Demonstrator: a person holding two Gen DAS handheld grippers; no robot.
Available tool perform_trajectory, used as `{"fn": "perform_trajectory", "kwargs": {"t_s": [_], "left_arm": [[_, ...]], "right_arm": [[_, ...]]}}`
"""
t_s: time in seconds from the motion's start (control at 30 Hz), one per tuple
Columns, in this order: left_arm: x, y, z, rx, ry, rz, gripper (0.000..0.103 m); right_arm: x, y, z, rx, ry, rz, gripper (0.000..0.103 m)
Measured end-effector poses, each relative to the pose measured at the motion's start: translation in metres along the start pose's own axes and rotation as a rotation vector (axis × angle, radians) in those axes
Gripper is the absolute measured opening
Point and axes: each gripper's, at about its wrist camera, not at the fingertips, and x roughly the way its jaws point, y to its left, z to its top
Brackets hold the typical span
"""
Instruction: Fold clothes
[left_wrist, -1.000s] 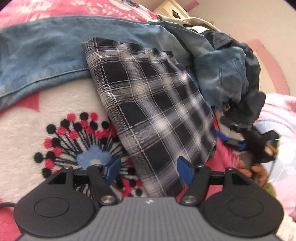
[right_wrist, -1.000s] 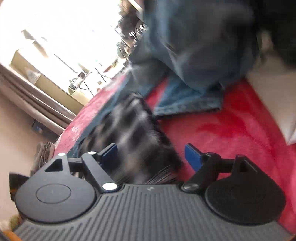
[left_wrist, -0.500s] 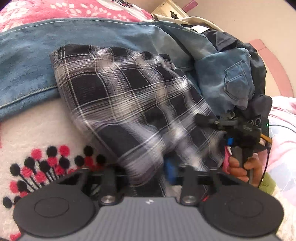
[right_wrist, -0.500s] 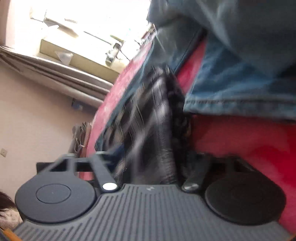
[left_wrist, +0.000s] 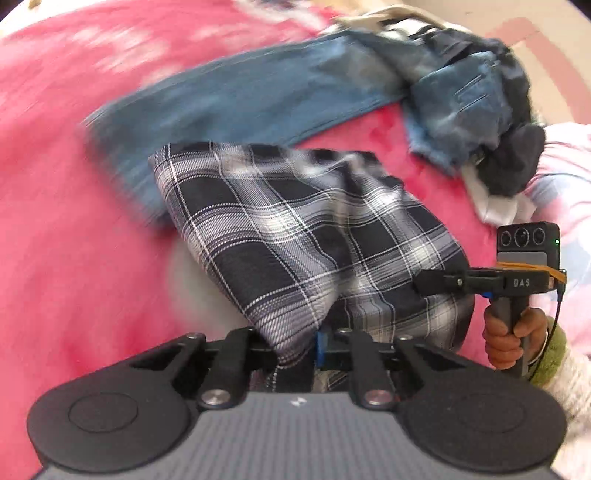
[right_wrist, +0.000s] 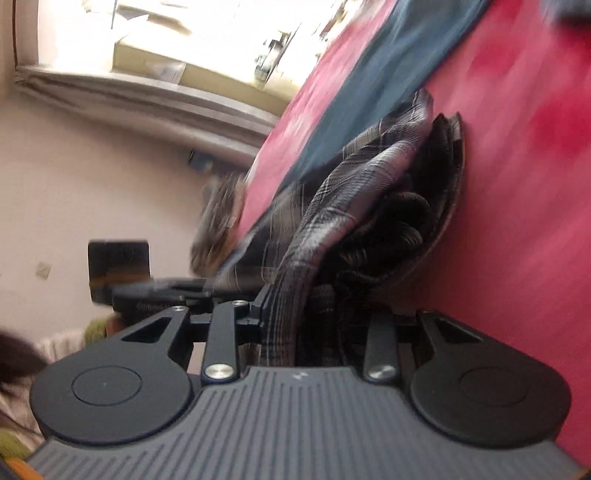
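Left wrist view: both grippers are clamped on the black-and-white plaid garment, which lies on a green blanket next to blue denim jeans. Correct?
Not quite: the blanket is pink, not green, as the left wrist view shows. Otherwise yes: the left gripper and right gripper clamp the black-and-white plaid garment beside the blue denim jeans.

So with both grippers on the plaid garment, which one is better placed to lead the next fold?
Probably the left. The left gripper is shut on the plaid garment at its near edge, with the cloth spread ahead. The right gripper grips a bunched side edge.
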Motion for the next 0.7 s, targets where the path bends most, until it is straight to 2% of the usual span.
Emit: {"fn": "perform_trajectory", "kwargs": {"t_s": [0.1,0.17,0.23,0.3,0.43,0.53,0.6,0.7], "left_arm": [[-0.016,0.036,-0.045,-0.098,0.023,0.027,0.018],[-0.018,0.057,-0.070,-0.139,0.011,0.013,0.025],[-0.017,0.076,-0.089,-0.230,-0.035,-0.039,0.037],[-0.019,0.084,-0.102,-0.249,-0.084,-0.085,0.042],[-0.024,0.081,-0.120,-0.189,-0.125,-0.176,0.062],[-0.017,0.081,-0.129,-0.148,-0.132,-0.217,0.066],[-0.008,0.084,-0.133,-0.150,-0.127,-0.244,0.066],[-0.002,0.091,-0.134,-0.167,-0.132,-0.276,0.066]], "right_arm": [[0.044,0.016,-0.031,0.004,0.068,0.027,0.030],[0.069,0.024,-0.041,-0.007,0.109,0.030,0.034],[0.085,0.025,-0.039,0.007,0.157,-0.017,0.037],[0.081,0.035,-0.031,-0.004,0.197,-0.066,0.041],[0.046,0.068,-0.025,-0.112,0.286,-0.202,0.059],[0.029,0.076,-0.029,-0.110,0.362,-0.310,0.070],[0.020,0.073,-0.038,-0.093,0.339,-0.359,0.070],[0.016,0.068,-0.041,-0.068,0.221,-0.338,0.071]]}}
